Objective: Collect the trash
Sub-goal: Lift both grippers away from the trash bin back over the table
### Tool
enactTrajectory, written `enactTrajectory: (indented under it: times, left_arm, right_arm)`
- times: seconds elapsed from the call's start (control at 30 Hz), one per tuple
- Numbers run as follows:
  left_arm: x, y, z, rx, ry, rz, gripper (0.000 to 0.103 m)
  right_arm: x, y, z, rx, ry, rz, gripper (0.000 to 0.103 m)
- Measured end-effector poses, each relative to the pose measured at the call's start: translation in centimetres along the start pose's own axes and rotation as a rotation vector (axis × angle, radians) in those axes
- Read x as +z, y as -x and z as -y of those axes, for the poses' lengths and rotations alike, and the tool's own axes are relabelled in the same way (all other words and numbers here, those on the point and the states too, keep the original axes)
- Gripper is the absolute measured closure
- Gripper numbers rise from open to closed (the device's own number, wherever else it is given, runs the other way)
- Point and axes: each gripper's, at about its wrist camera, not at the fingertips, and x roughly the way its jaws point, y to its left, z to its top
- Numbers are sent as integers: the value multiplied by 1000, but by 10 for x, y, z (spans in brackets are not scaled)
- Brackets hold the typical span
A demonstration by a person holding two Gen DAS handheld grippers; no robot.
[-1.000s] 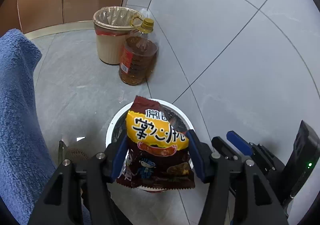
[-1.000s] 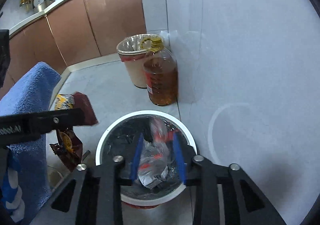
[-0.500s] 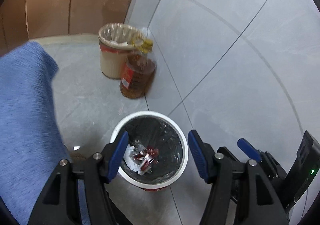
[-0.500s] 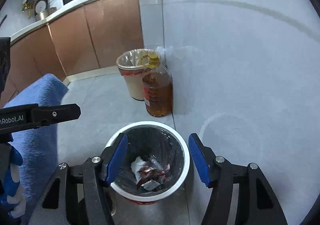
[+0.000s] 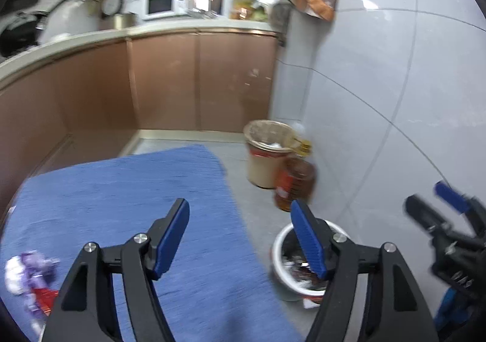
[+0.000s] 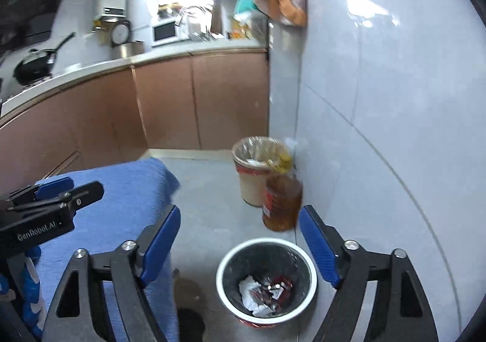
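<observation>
A white-rimmed trash bin [image 6: 267, 241] with a black liner stands on the floor, with crumpled wrappers [image 6: 264, 291] lying in it. My right gripper [image 6: 240, 220] hangs above it, jaws opening, nothing between them. My left gripper [image 5: 240, 220] is over the edge of the blue cloth [image 5: 136, 205], jaws also opening and empty; the bin [image 5: 278, 247] shows behind its right finger. A purple and white wrapper [image 5: 24, 272] lies on the cloth at the far left. Each gripper shows in the other's view: the right gripper [image 5: 423, 194] and the left gripper [image 6: 85, 185].
A beige bin [image 6: 258, 171] with a clear liner and a big oil bottle [image 6: 281, 199] stand against the tiled wall. Brown cabinets [image 6: 182, 105] run along the back. The cloth-covered surface fills the left; grey floor lies between it and the wall.
The left gripper let go of the snack bag, which went into the bin. The right gripper released its crumpled wrapper. Both grippers rose and tilted up; the left swung over the cloth.
</observation>
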Motion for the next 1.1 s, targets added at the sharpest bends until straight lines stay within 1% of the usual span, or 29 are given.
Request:
enactTrajectory:
  times: [0.1, 0.17, 0.23, 0.37, 0.53, 0.67, 0.83, 1.1]
  left_arm:
    - [-5, 23, -21, 82, 13, 40, 35]
    - [-10, 39, -33, 125, 24, 63, 34]
    - [-14, 57, -45, 184, 35, 93, 33]
    - [-22, 92, -67, 272, 65, 145, 29]
    - [-33, 127, -90, 362, 97, 190, 27]
    - [-41, 150, -99, 425, 101, 212, 26]
    - [-50, 176, -103, 465, 98, 243, 26]
    - [-60, 203, -106, 496, 96, 284, 25]
  right_arm:
    - [8, 19, -20, 22, 36, 39, 17]
    - [11, 27, -31, 31, 57, 61, 12]
    - [15, 36, -40, 44, 73, 83, 9]
    - [20, 54, -58, 62, 103, 122, 5]
    - [25, 75, -73, 78, 125, 167, 0]
    - [26, 87, -82, 92, 141, 188, 0]
    - [25, 102, -94, 118, 162, 215, 0]
    - [27, 127, -104, 142, 180, 267, 0]
